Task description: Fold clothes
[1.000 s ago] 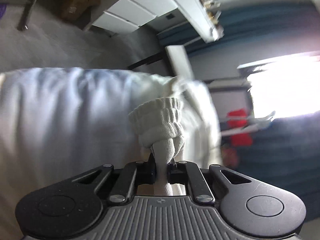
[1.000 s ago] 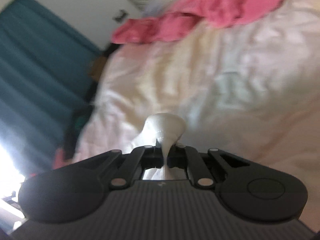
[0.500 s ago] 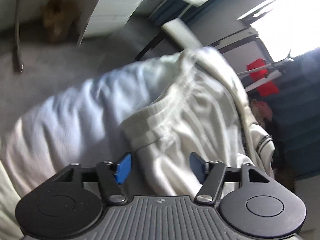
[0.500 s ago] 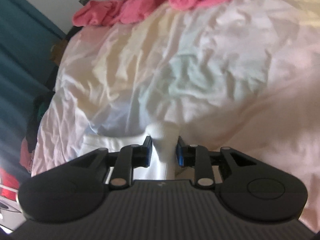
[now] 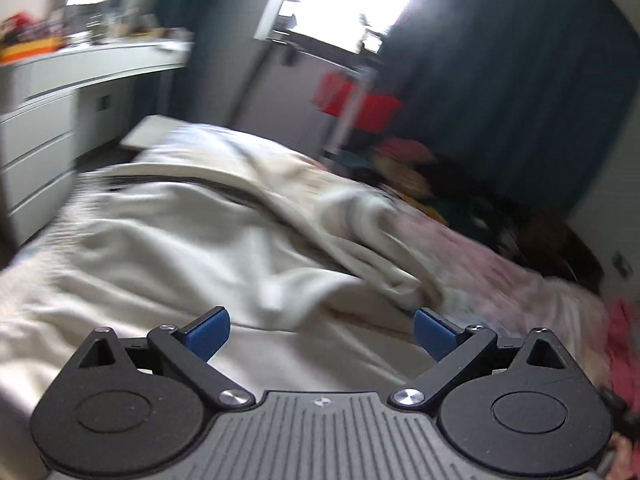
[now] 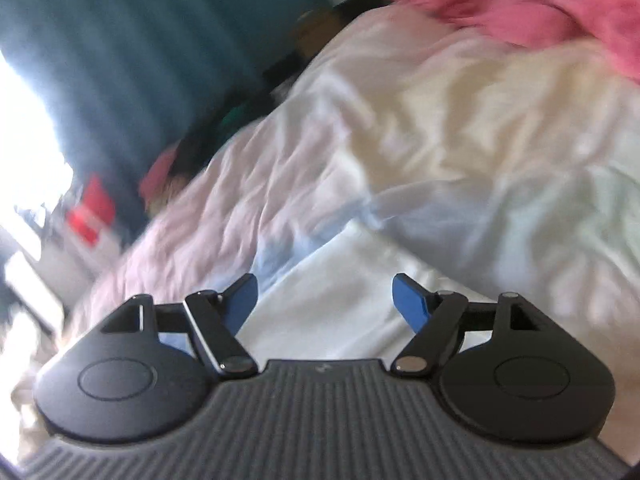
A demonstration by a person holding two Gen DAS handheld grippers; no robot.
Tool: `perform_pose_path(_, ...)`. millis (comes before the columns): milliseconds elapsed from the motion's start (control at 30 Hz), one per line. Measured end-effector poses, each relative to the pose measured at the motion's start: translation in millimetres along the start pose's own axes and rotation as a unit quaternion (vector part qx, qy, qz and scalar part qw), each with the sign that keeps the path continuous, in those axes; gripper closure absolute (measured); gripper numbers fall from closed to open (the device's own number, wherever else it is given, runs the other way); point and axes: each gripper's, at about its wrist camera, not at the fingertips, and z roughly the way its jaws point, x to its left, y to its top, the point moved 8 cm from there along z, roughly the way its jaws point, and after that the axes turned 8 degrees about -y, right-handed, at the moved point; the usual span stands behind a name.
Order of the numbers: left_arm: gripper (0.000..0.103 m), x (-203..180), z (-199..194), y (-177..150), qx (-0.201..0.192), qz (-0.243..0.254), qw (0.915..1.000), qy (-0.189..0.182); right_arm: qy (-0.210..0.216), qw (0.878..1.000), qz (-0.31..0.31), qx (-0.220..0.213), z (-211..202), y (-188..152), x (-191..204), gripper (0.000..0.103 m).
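- Both tools are spread wide with nothing held: the left tool (image 5: 320,330) and the right tool (image 6: 325,300) hover just above the bed (image 6: 460,128).
- One cream garment (image 5: 208,236) is left rumpled on the bed, seemingly so it can be regripped.
- Pink clothing (image 6: 540,12) is heaped well apart, near the far edge.

No readable text, label, brand name or number could be made out in either view, everything was way too blurred. Only a tiny round emblem was spotted on the grey ribbed plastic body of the left gripper (image 5: 322,326) and of the right gripper (image 6: 325,296), but no letters could be read.
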Motion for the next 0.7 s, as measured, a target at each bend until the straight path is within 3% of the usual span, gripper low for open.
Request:
perform_pose_path(100, 0.002, -35.5, 44.4, -21.7, 0.017, 0.023, 0.9993, -0.026, -0.023, 1.0, -0.015, 0.0, 16.1, -0.9, -3.5, 0.026)
perform_pose_path(200, 0.002, -47.5, 79.5, -46.5, 0.034, 0.042, 0.9975, -0.047, -0.05, 0.998, -0.027, 0.0, 31.7, -1.4, -8.5, 0.027)
perform_pose_path(367, 0.002, -28.6, 120.7, -78.3, 0.049, 0.069, 0.9964, -0.009, -0.086, 0.995, -0.045, -0.003, 53.0, -1.8, -15.7, 0.028)
perform_pose_path(400, 0.002, -24.4, 123.9, -81.6, 0.05, 0.07, 0.9963, -0.003, -0.084, 0.995, -0.048, -0.004, 53.0, -1.5, -16.2, 0.031)
perform_pose_path(500, 0.002, -15.7, 126.0, -84.6, 0.053, 0.061, 0.9967, 0.003, -0.081, 0.995, -0.056, -0.006, 52.9, -0.8, -17.5, 0.074)
perform_pose_path(533, 0.002, -14.3, 125.9, -84.0, 0.053, 0.058, 0.9969, 0.003, -0.08, 0.995, -0.059, -0.007, 52.8, -0.6, -17.9, 0.082)
perform_pose_path(700, 0.002, -18.9, 130.5, -84.0, 0.042, 0.093, 0.9947, 0.007, -0.107, 0.992, -0.011, -0.062, 35.3, 20.8, -30.4, 0.09)
